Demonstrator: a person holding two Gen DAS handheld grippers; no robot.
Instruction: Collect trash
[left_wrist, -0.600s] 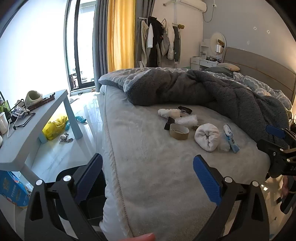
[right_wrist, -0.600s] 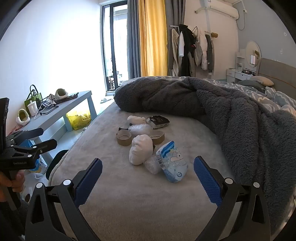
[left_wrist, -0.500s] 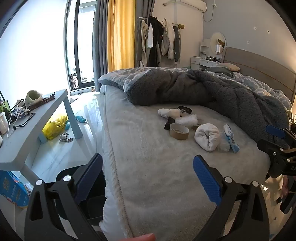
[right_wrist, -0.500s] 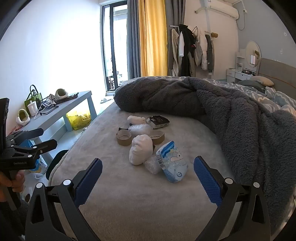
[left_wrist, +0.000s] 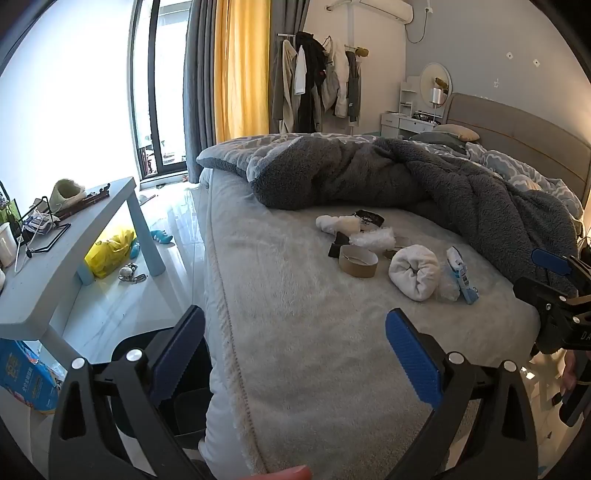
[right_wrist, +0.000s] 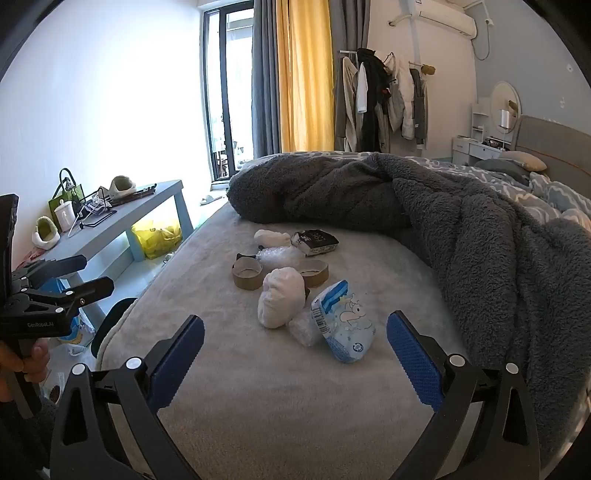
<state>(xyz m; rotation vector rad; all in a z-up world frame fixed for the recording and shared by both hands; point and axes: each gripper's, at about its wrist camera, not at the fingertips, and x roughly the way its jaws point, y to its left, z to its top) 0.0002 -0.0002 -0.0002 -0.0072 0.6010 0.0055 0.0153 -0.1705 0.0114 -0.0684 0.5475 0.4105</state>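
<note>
A cluster of trash lies on the grey bed (right_wrist: 258, 387): a blue tissue packet (right_wrist: 343, 325), a white rolled sock (right_wrist: 280, 302), clear plastic wrap (right_wrist: 304, 326), two cardboard tape cores (right_wrist: 246, 273), bubble wrap (right_wrist: 279, 256), a second white sock (right_wrist: 273, 238) and a dark packet (right_wrist: 316, 242). My right gripper (right_wrist: 295, 354) is open and empty, just short of the blue packet. My left gripper (left_wrist: 295, 354) is open too, over the bed's near edge, well short of the tape core (left_wrist: 358, 261) and the sock (left_wrist: 415, 271). Each view shows the other gripper at its side edge.
A rumpled dark grey blanket (right_wrist: 461, 229) covers the bed behind and to the right of the trash. A pale blue side table (left_wrist: 66, 251) with clutter stands left of the bed, a yellow bag (left_wrist: 109, 251) beneath it. A dark bin (left_wrist: 177, 376) sits at the bed's near corner.
</note>
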